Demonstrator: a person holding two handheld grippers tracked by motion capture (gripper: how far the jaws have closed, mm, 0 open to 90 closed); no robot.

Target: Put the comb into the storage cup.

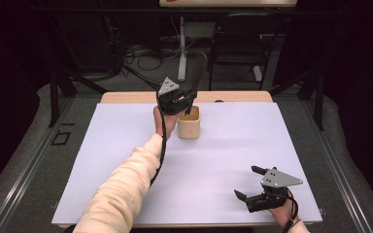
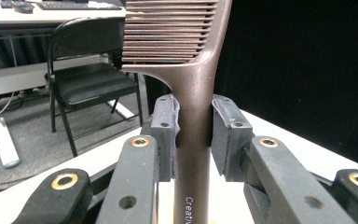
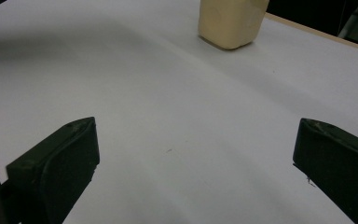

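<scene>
Comb, dark brown plastic, wide-toothed, with a long round handle: clamped by its handle between the pads of the left gripper, teeth uppermost, the lower end of the handle pointing down toward the pale cream plastic cup that stands just beside the holding hand at the far middle of the white table sheet. Near item: right gripper, black, two-jawed, resting low at the near right corner of the sheet, jaws spread wide with nothing between them; in the right gripper view the bare sheet lies between them and the cup stands well beyond. Middle item: the sheet itself, bare between the two hands. Far item: the left gripper above the cup, its jaws drawn in to the width of the handle, pads pressing it from both sides. Whether the handle tip has entered the cup mouth cannot be told. Risks, judged: the grip sits low on a smooth round handle with the heavy toothed head above, so the comb may pivot or slide between the pads; a release before the tip is inside the rim would drop it onto the sheet; a tilted descent could catch the rim and tip the light cup, which nothing steadies, the right gripper being well apart. Beyond the table: a black folding chair on grey floor.
</scene>
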